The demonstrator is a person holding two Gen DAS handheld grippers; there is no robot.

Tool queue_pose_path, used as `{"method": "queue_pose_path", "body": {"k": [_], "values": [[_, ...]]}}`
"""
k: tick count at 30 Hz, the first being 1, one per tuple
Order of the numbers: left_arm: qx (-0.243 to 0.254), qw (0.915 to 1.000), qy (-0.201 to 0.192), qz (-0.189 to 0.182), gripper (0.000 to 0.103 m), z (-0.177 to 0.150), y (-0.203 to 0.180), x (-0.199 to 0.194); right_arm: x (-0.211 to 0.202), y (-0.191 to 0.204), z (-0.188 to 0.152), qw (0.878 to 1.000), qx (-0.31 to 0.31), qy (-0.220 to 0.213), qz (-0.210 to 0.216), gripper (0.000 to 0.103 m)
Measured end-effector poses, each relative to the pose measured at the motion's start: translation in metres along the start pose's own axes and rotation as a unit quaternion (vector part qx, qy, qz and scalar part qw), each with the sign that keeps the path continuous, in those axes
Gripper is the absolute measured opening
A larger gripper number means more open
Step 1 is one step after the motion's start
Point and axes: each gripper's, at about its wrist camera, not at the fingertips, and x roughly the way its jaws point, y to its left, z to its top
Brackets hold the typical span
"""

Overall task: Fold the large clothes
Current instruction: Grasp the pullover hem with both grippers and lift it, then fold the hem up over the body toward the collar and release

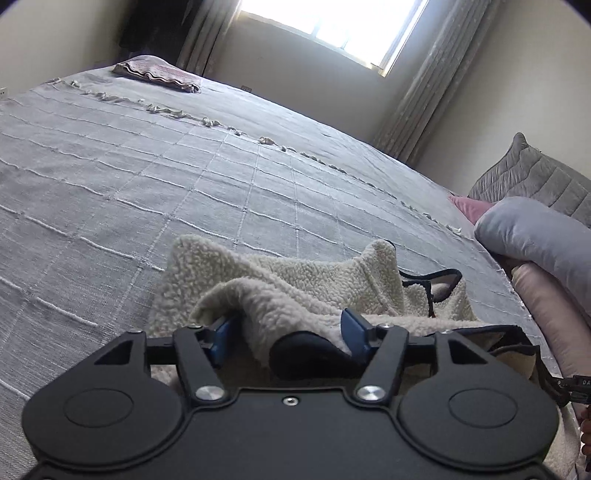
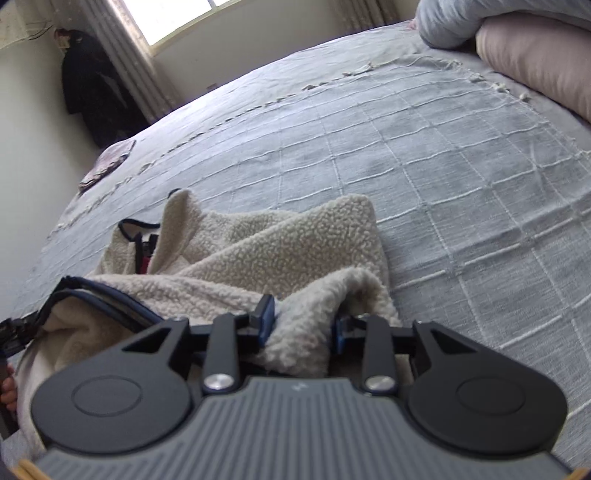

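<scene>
We see a cream sherpa fleece jacket (image 1: 314, 280) with dark navy trim lying in a loose heap on the grey checked bedspread (image 1: 147, 177), at the near edge of the bed. In the left wrist view the left gripper (image 1: 288, 332) sits low at 6 o'clock; its blue pads (image 1: 221, 336) stand apart with a fold of fleece and a dark cuff lying between them, and the jaws look released, not pressing the cloth. In the right wrist view the right gripper (image 2: 304, 325) is also at 6 o'clock, with a thick fold of the jacket between its blue pads (image 2: 266, 314); its jaws stand narrower, and we cannot tell whether they pinch the fleece or merely flank it. From the left camera, a folded pink cloth (image 1: 159, 74) rests at 11 o'clock on the far corner, a bright window (image 1: 332, 26) is at 12, and pillows (image 1: 535, 229) are stacked at 3 o'clock.
</scene>
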Motion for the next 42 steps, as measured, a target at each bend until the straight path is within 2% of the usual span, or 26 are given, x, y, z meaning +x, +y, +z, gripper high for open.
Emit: {"method": "queue_pose_path", "body": {"k": [3,4,5,6,7,8,10,12,16,20,23,25,26,27,28,29,31,34,37,39,42], "values": [[0.010,0.9999,0.002,-0.009,0.065,0.012,-0.002,-0.015,-0.014,-0.002,0.011,1.000,0.004,0.012,0.018,0.034],[0.017,0.9998,-0.003,0.004,0.072,0.015,-0.003,-0.021,-0.019,-0.003,0.014,1.000,0.007,0.015,0.023,0.035],[0.029,0.9987,-0.021,0.037,0.095,0.019,-0.004,-0.029,-0.026,-0.004,0.019,0.999,0.012,0.017,0.030,0.040],[0.043,0.9960,-0.047,0.063,0.103,0.022,-0.004,-0.038,-0.032,-0.005,0.022,0.999,0.015,0.014,0.030,0.056],[0.056,0.9937,-0.066,0.071,0.103,0.024,-0.002,-0.047,-0.041,-0.005,0.025,1.000,0.014,-0.001,0.014,0.073],[0.064,0.9928,-0.067,0.076,0.103,0.029,0.001,-0.052,-0.052,-0.004,0.027,1.000,0.009,-0.025,-0.013,0.097],[0.067,0.9919,-0.056,0.092,0.103,0.036,0.011,-0.057,-0.069,-0.005,0.031,0.997,-0.011,-0.060,-0.036,0.097],[0.074,0.9906,-0.057,0.100,0.103,0.037,0.015,-0.061,-0.077,-0.006,0.033,0.997,-0.017,-0.065,-0.046,0.097],[0.089,0.9902,-0.040,0.101,0.103,0.032,0.011,-0.048,-0.072,0.011,0.030,0.993,-0.072,-0.070,-0.063,0.097],[0.126,0.9866,-0.004,0.103,0.098,0.026,-0.007,-0.019,-0.041,0.033,0.027,0.988,-0.118,-0.060,-0.074,0.092],[0.164,0.9804,0.000,0.110,0.085,0.025,-0.024,0.004,-0.009,0.047,0.028,0.983,-0.148,-0.054,-0.094,0.086],[0.173,0.9781,0.002,0.115,0.073,0.025,-0.030,0.019,0.012,0.052,0.028,0.979,-0.158,-0.053,-0.113,0.084],[0.173,0.9766,0.008,0.127,0.050,0.025,-0.031,0.026,0.023,0.053,0.027,0.977,-0.161,-0.052,-0.129,0.078],[0.170,0.9758,0.014,0.137,0.026,0.022,-0.031,0.032,0.031,0.054,0.026,0.975,-0.161,-0.053,-0.141,0.057],[0.168,0.9753,0.013,0.143,0.018,0.018,-0.034,0.035,0.038,0.054,0.023,0.975,-0.161,-0.056,-0.146,0.040],[0.174,0.9725,-0.007,0.155,0.014,0.013,-0.039,0.033,0.041,0.055,0.019,0.974,-0.160,-0.064,-0.149,0.018],[0.200,0.9624,-0.061,0.173,0.012,0.008,-0.052,0.022,0.036,0.062,0.012,0.964,-0.174,-0.111,-0.169,0.012],[0.186,0.9563,-0.139,0.178,0.012,0.024,-0.060,0.006,0.017,0.076,0.018,0.941,-0.194,-0.193,-0.198,0.011],[0.193,0.9438,-0.184,0.195,0.012,0.042,-0.063,0.015,0.017,0.091,0.041,0.920,-0.209,-0.243,-0.227,0.011],[0.202,0.9415,-0.174,0.206,0.013,0.049,-0.060,0.039,0.034,0.097,0.055,0.913,-0.221,-0.244,-0.242,0.011],[0.223,0.9382,-0.118,0.237,0.013,0.040,-0.044,0.095,0.083,0.095,0.063,0.911,-0.237,-0.208,-0.264,0.011]]}}
